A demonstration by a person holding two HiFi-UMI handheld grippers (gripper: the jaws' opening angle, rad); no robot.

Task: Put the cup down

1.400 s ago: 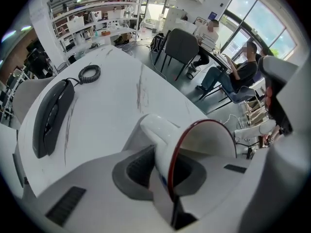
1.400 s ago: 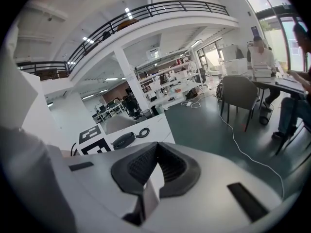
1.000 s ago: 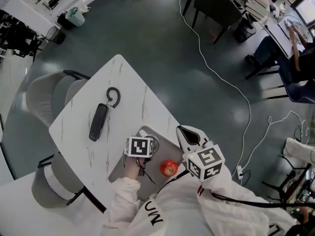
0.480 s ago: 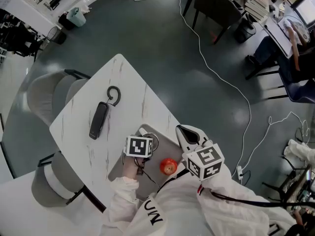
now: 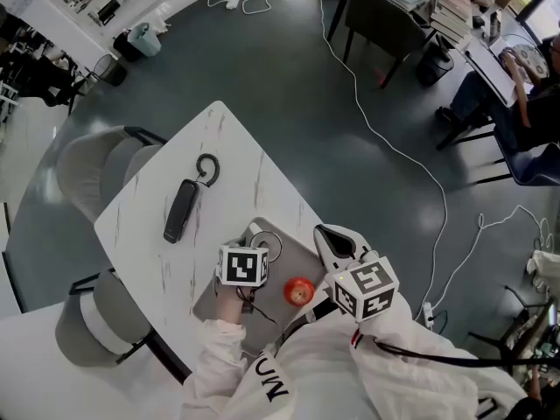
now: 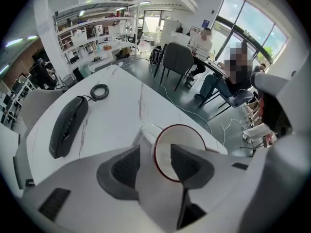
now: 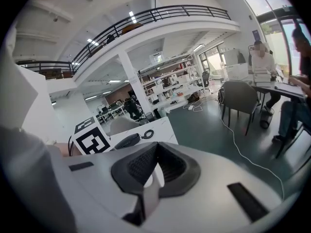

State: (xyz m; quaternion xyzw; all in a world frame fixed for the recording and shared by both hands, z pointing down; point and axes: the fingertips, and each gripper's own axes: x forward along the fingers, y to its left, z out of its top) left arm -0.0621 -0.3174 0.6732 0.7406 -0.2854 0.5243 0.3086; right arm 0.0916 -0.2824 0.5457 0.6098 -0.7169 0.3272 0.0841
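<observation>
- Since a second ago, the left tool (image 6: 155,153) has let go. Its jaws are opening and its marker cube (image 5: 243,267) has drawn slightly toward the near side.
- More of the white round cup with a red rim (image 5: 266,245) now shows beyond that cube. It stands at the far corner of the flat grey tray (image 5: 210,309).
- In the left gripper view, the cup's left wall stands between the dark ribbed pads (image 6: 124,166). The left pad is clear of it, and the right one reaches over the cup's mouth.
- The tool's body hides the cup's base there. In the head view, the cube covers the jaws.
- A pale piece just beyond the cup's rim is hard to make out.
- The right tool (image 7: 155,148) is pressed together at the tips with nothing pinched. It hangs at the tray's right edge, as it did before.
- The round red apple (image 5: 299,292) lies on the tray between the two tools and has not moved.
- The black telephone handset (image 5: 181,210) and its coiled black cord (image 5: 206,167) lie to the far left on the white marbled desk (image 5: 232,160), in the same place.
- White sleeves cut off the near end of the tray.
</observation>
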